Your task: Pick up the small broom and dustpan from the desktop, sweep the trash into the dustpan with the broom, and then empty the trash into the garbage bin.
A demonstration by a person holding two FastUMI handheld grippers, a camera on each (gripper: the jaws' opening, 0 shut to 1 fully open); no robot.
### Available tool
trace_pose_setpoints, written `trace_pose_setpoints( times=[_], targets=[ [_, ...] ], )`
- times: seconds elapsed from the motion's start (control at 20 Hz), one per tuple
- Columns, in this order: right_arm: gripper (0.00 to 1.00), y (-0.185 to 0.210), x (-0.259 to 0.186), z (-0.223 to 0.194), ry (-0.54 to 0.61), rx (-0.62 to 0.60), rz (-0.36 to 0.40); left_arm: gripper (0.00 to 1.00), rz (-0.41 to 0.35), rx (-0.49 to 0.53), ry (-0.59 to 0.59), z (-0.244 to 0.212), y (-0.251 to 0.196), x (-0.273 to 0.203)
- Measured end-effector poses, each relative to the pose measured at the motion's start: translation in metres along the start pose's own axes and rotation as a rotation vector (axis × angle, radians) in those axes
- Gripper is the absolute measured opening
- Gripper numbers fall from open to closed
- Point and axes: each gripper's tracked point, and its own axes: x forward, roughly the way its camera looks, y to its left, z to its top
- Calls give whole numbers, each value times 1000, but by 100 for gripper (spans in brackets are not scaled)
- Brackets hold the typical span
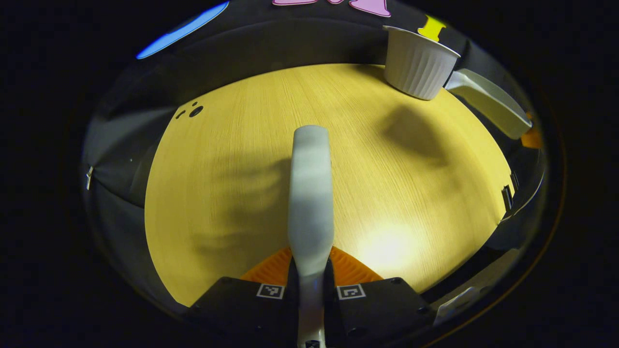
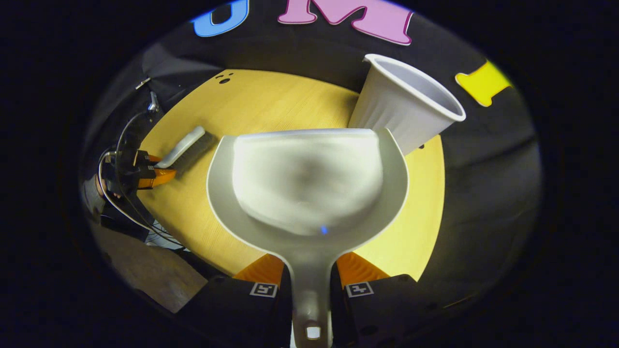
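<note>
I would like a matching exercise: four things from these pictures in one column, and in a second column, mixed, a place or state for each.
Things:
1. broom
2. dustpan
3. bin
4. table

Places or states:
A. stands at the far edge of the table, open at the top
B. its handle is clamped in the right gripper
C. yellow wood under both tools
D. its handle is clamped in the left gripper

Pairs: 1-D, 2-B, 3-A, 4-C
</note>
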Motion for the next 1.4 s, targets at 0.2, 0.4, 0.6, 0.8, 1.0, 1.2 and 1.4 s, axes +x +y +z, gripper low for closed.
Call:
trace_pose_setpoints(
  times=[0.2, 0.4, 0.6, 0.8, 1.0, 1.2, 1.4],
  targets=[
    [39, 23, 36, -29, 22, 46, 10, 25, 22, 4, 14, -2, 0, 2],
    [36, 36, 65, -40, 24, 101, 18, 25, 38, 17, 29, -4, 1, 4],
    [36, 43, 90, -50, 39, 148, 18, 25, 40, 15, 47, -6, 0, 7],
    [36, 44, 100, -57, 51, 152, -5, 26, 37, 30, 70, -8, 1, 7],
    [36, 51, 107, -60, 49, 191, 16, 28, 44, 61, 90, -11, 1, 5],
    [37, 53, 108, -61, 50, 193, 17, 30, 74, 90, 81, -10, 5, 3],
    [43, 55, 101, -62, 37, 188, 29, 38, 93, 99, 64, -11, 6, -3]
  ],
)
